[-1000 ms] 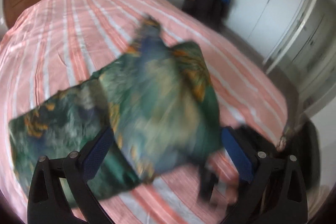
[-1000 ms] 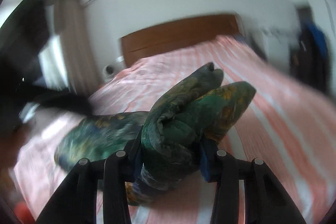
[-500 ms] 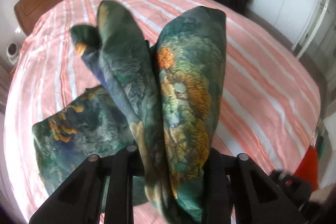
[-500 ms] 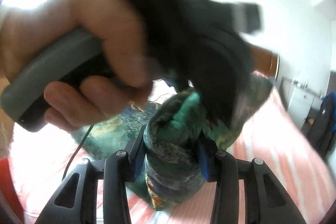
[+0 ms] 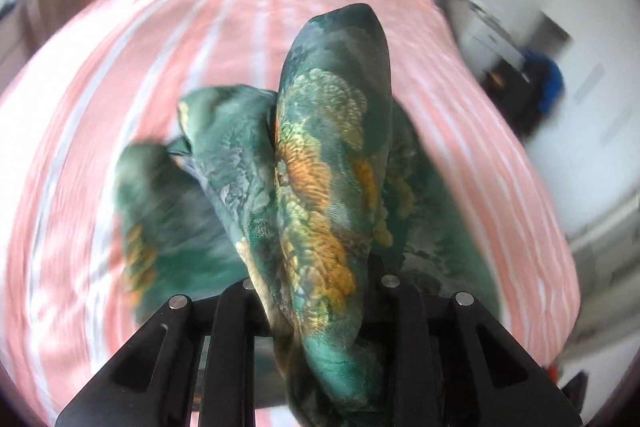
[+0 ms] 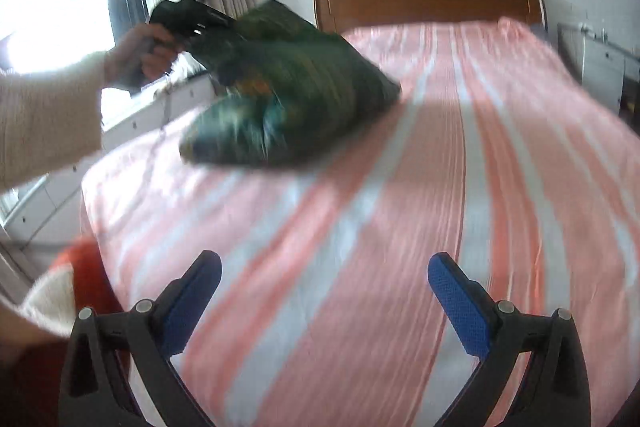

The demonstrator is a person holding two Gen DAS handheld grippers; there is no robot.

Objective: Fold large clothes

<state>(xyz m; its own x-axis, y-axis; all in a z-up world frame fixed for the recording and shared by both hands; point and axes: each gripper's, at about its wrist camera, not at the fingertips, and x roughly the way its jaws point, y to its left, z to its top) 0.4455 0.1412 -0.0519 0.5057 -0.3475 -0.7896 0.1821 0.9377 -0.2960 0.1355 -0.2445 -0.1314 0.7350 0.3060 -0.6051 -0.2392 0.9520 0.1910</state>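
Garment [image 5: 328,163] | clamped between left gripper [image 5: 316,291] jaws | right gripper [image 6: 324,291] jaws just opened wide, empty, well apart from it

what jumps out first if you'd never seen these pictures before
The dark green floral garment fills the middle of the left wrist view, bunched and clamped in the left gripper above the pink striped bed. In the right wrist view the right gripper gapes open and empty over the bedspread.

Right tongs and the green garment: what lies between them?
Only bare striped bedsheet, as the right wrist view shows, between the right tongs and the green garment.
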